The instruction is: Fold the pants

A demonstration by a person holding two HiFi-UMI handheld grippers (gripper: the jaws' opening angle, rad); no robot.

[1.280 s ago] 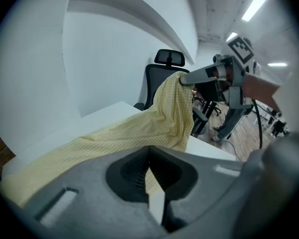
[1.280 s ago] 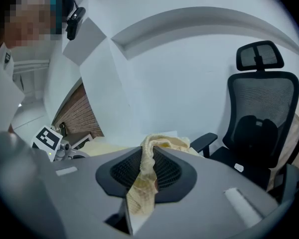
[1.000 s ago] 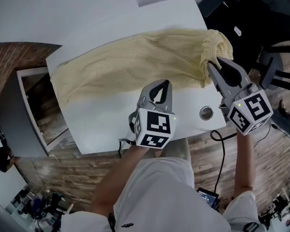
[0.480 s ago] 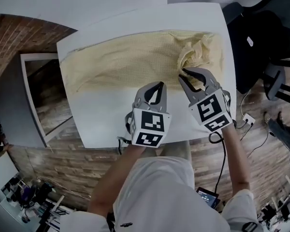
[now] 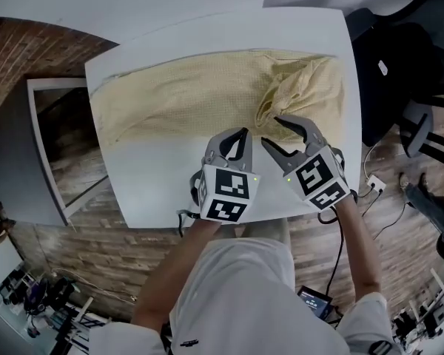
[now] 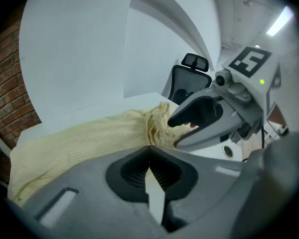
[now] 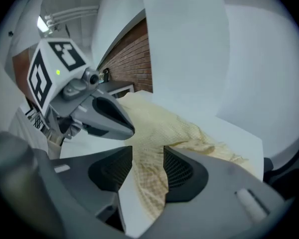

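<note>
**A:** Start at the right gripper [image 5: 271, 130]; what are its jaws doing?

**B:** Opening; its own view shows a strip of the yellow pants [image 5: 185, 98] between the pads with a gap on either side, so the cloth lies loose there and is not pinched.

**A:** And the left gripper [image 5: 241, 133]?

**B:** Jaws together with nothing between them; only the bare white table [image 5: 155, 191] shows through the slot below the tips; it sits just beside the right one, tips at the near edge of the cloth.

**A:** Which way do the pants lie from the pair?

**B:** Straight ahead, spread on the table; the long axis runs across it, left to right in the head view, so both grippers face the long side and not an end.

**A:** And the ends?

**B:** One end is a bunched fold [image 5: 300, 87] lapped over the rest, just beyond the right gripper; the other reaches toward the table's left edge, well apart from both grippers, with the left one nearer.

**A:** So what does the next move turn on?

**B:** My guess: the fold looks rumpled and wants smoothing or a fresh grip, and the right gripper is placed for that; anything at the far left end would fall to the left gripper, which would first have to travel along the long axis.
</note>
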